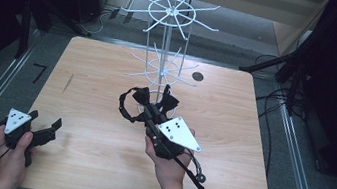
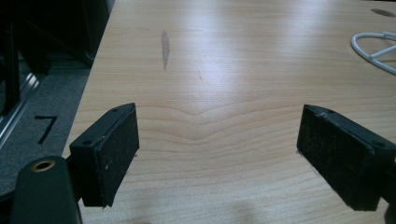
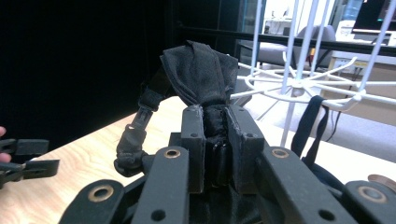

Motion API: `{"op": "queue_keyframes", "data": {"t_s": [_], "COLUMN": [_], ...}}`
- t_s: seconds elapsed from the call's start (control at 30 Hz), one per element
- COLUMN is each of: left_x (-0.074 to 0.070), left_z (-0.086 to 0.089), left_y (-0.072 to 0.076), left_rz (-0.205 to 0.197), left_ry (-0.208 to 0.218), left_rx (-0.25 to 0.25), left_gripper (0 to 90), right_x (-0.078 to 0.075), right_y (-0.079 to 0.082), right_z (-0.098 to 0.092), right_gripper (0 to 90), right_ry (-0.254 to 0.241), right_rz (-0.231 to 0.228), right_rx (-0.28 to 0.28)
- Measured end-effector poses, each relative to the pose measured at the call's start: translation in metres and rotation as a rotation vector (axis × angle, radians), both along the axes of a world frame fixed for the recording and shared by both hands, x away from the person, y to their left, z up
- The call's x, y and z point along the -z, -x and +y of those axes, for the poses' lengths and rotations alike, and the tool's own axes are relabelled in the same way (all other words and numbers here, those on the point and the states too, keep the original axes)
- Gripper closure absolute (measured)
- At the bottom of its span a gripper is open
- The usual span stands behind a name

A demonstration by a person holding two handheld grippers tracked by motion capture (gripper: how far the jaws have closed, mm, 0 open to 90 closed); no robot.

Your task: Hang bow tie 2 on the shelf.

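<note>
I have the right gripper [image 1: 150, 108] clamped on the black fabric bow tie [image 3: 201, 77] at its knot, centre of the high view, so its strap loop hangs free near the white wire hook stand [image 1: 171, 11] for hanging. My left gripper [image 2: 219, 154] waits at lower left, jaws wide apart with nothing between them, over the pale wooden table [image 1: 231, 134].

Wooden table [image 1: 102, 115] bearing white wire rack [image 1: 165, 48]

I see a matt black cloth bow tie [image 3: 201, 74] beside the glossy white wire rack [image 1: 167, 38]. Table [image 1: 102, 115] under the rack: light wood, smooth, slight sheen. Gripper pads [image 2: 116, 154]: rough matt black.
</note>
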State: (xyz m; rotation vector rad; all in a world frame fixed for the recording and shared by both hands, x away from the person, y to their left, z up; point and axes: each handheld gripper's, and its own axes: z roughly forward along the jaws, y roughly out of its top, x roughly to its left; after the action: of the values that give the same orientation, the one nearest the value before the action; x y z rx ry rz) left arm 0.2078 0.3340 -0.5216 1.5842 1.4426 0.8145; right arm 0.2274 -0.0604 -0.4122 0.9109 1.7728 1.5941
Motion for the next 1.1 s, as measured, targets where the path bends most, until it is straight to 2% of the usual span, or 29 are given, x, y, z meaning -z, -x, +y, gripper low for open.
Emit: {"op": "queue_keyframes", "data": {"t_s": [0.73,1.1], "left_x": [0.0,0.0], "left_z": [0.0,0.0], "left_y": [0.0,0.0], "left_rz": [0.0,-0.001], "left_ry": [-0.001,0.001], "left_rx": [0.001,0.002], "left_gripper": [13.5,13.5], "right_x": [0.004,0.012], "right_y": [-0.02,-0.03], "right_z": [-0.005,-0.003], "right_gripper": [78.3,78.2], "right_ry": [-0.019,-0.011], "right_rz": [0.03,0.057], "right_rx": [0.073,0.113]}}
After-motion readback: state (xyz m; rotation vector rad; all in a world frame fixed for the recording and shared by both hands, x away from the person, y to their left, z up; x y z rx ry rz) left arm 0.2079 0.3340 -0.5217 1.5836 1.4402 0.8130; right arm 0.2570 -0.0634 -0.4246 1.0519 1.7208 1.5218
